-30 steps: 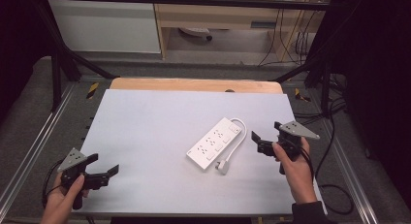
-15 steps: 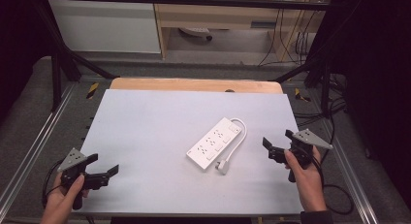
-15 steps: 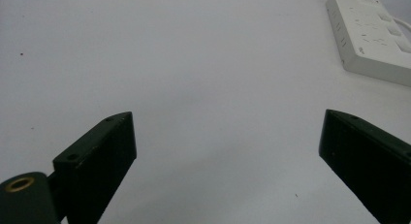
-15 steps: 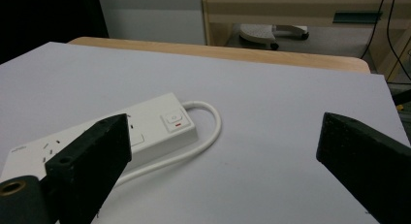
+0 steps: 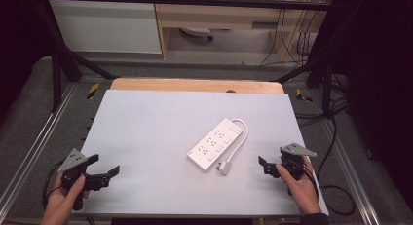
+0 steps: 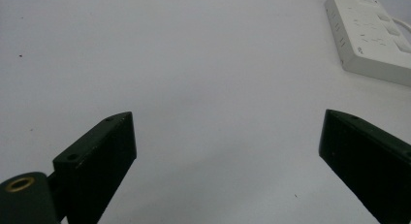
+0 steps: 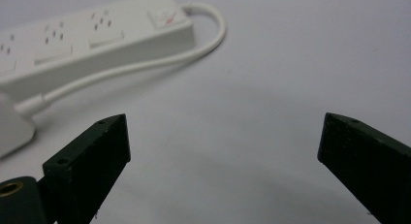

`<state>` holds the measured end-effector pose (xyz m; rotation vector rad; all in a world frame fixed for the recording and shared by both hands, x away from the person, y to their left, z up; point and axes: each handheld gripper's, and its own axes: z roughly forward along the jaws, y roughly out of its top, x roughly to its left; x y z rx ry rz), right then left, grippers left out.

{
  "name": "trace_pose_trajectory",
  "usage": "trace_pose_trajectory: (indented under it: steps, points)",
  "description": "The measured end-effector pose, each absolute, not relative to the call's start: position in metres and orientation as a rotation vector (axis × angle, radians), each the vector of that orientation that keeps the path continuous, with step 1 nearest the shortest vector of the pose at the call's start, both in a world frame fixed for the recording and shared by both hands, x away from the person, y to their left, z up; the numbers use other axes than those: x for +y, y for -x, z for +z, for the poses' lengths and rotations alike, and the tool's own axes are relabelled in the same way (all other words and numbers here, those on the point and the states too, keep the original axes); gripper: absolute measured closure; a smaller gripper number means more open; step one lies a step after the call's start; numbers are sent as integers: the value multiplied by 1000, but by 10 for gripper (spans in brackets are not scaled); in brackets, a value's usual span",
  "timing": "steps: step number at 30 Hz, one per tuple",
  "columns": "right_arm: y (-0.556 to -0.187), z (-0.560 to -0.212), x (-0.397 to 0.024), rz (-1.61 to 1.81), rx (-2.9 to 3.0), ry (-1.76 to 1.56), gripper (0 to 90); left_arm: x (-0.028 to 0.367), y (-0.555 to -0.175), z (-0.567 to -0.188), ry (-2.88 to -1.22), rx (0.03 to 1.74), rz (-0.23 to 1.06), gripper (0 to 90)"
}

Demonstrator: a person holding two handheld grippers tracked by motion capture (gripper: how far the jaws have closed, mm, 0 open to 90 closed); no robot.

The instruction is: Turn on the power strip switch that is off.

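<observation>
Power strip (image 5: 215,143) sits mid-table (image 5: 146,118), long axis diagonal: near-left end to far-right end, cable (image 5: 238,140) looping off the far end back to the plug (image 5: 223,167) at the near side. My right gripper (image 5: 265,165) is the closer tool, jaws wide apart, empty, with the plug just to its left. Left gripper (image 5: 104,174) is well apart at the near-left corner, jaws also wide, holding nothing. I judge the right takes the plug; approach leftward along the table edge.
</observation>
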<state>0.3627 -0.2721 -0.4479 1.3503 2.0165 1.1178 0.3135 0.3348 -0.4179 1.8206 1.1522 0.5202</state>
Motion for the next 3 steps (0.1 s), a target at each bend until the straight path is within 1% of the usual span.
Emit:
trace_pose_trajectory:
  steps: [3]
  points:
    - [-369,-458,-263,1009,2096,-1323,52,335,-313,-418,-1821,1150,521,62]
